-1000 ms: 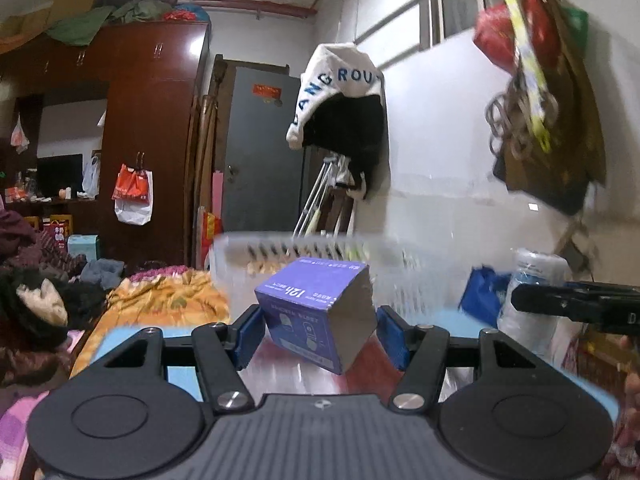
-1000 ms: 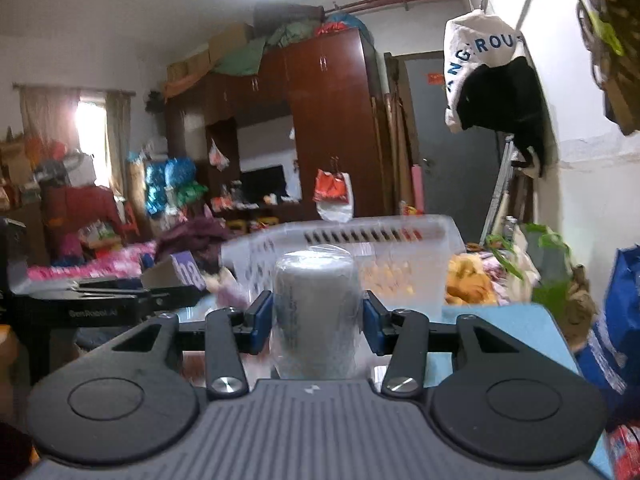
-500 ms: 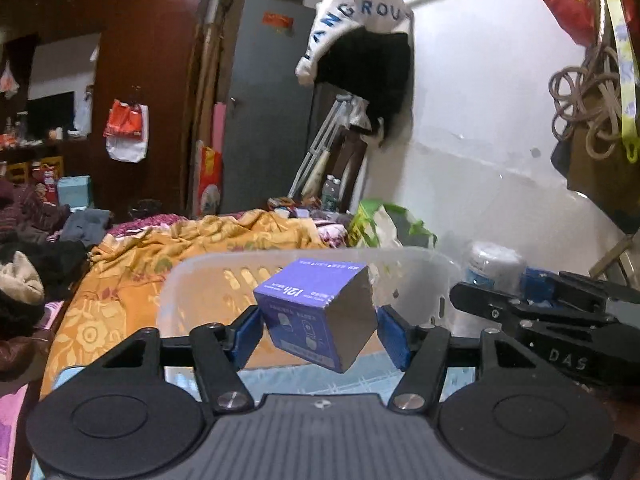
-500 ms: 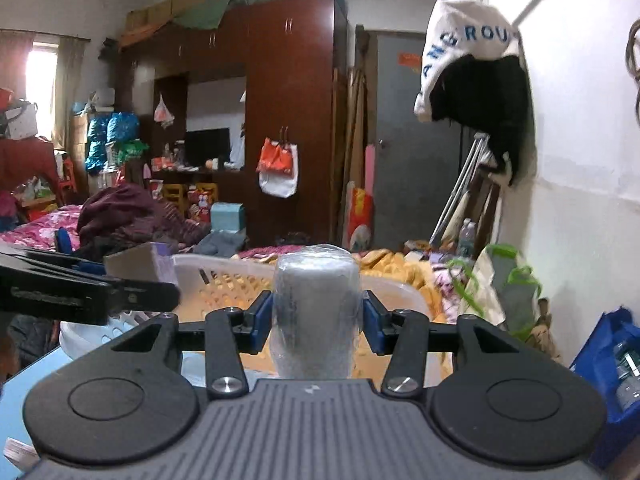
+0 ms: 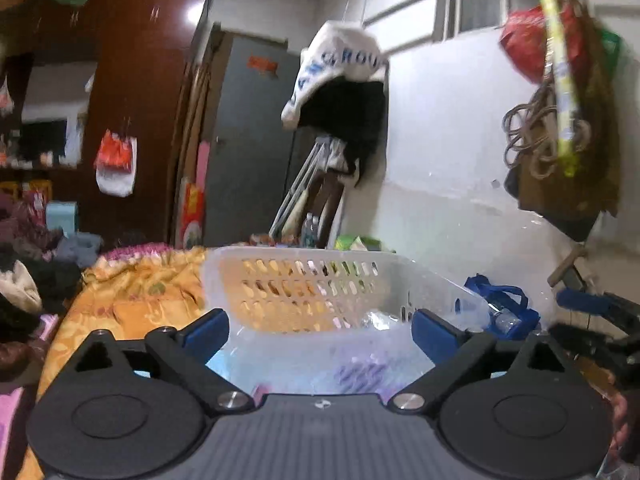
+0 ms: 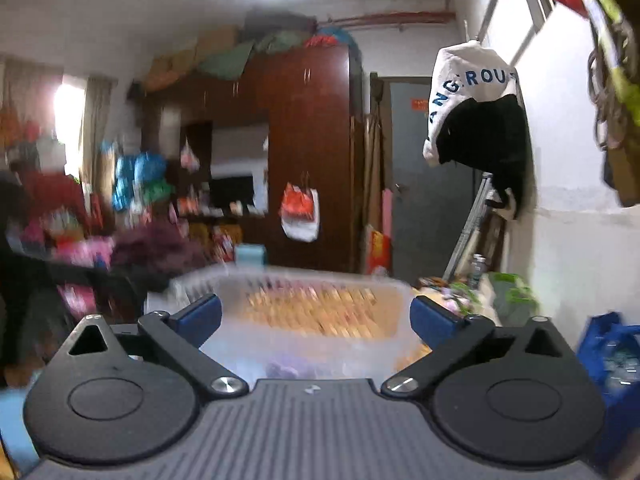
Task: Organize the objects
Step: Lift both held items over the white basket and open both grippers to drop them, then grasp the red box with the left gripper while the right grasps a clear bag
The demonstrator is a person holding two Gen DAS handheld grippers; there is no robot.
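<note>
A translucent white plastic basket (image 5: 304,280) with slotted walls sits right in front of both grippers; it also shows blurred in the right wrist view (image 6: 320,300). My left gripper (image 5: 320,330) is open and empty, its blue pads spread over the basket's near rim. A purple-blue box (image 5: 360,374) shows blurred through the basket's near wall, with a clear wrapped item (image 5: 376,318) beside it. My right gripper (image 6: 316,318) is open and empty above the basket; something purple (image 6: 288,370) lies blurred inside. The right gripper's body (image 5: 600,320) shows at the left view's right edge.
An orange bedspread (image 5: 140,284) lies behind the basket. A blue bag (image 5: 500,308) with bottles stands by the white wall on the right. Piles of clothes (image 5: 24,280) lie at the left. A dark wardrobe (image 6: 312,152) and grey door (image 6: 424,184) stand at the back.
Both grippers have opened. The left let go of the purple-blue box and the right let go of the white wrapped roll; both now lie in the basket. Both views tilted upward a little.
</note>
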